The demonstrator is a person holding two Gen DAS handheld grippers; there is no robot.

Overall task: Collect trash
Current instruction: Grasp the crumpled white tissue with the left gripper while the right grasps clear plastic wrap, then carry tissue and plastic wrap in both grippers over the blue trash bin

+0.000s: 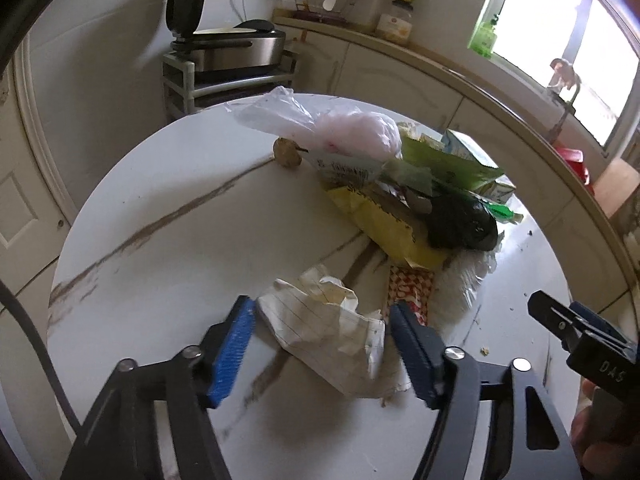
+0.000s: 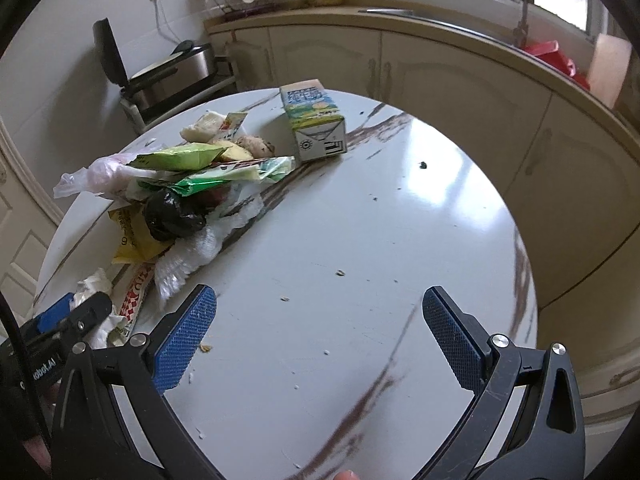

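Observation:
A heap of trash lies on the round white marble table: a crumpled sheet of lined paper, a yellow wrapper, a black bag, a pink plastic bag, green wrappers and a milk carton. My left gripper is open, its blue pads on either side of the lined paper, apart from it. My right gripper is open and empty above bare table, right of the heap; it also shows in the left wrist view.
A red-checked wrapper and white tissue lie beside the paper. Crumbs dot the table. Behind stand kitchen cabinets, a sink with tap and an appliance on a rack.

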